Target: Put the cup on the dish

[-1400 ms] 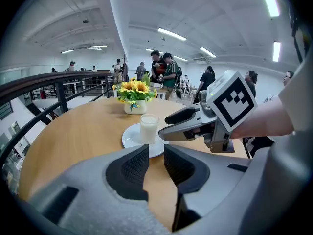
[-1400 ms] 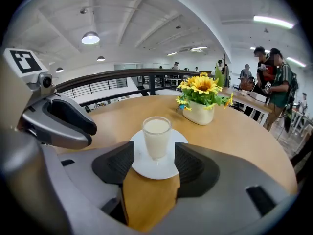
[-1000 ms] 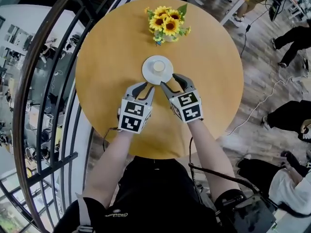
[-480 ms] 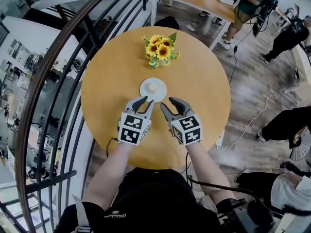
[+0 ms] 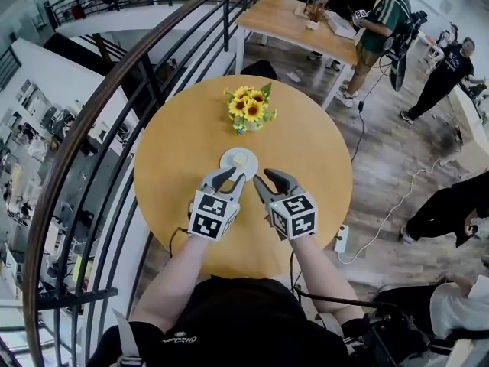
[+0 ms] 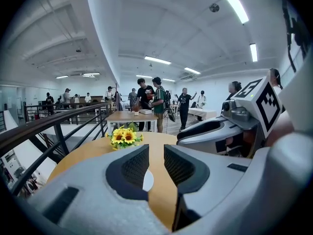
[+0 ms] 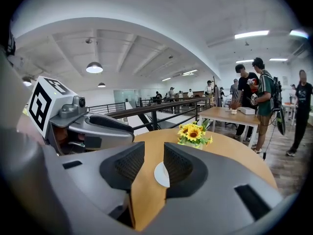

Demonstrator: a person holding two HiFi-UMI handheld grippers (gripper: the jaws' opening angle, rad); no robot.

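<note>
Both grippers have been lifted and drawn back from the dish since a second earlier, when their tips were held close against its near rim. The cup is seen standing upright on the white dish, at the middle of the round wooden surface, with a bunch of sunflowers just beyond it on the far side. The right gripper is shown with its jaws just drawn in to a narrow gap, nothing between them. The left gripper is likewise held nearly closed and empty. Both are poised side by side on the near side of the dish, clear of it. With the cup released and left on the dish, the task is judged complete, and only withdrawal appears to be left.
</note>
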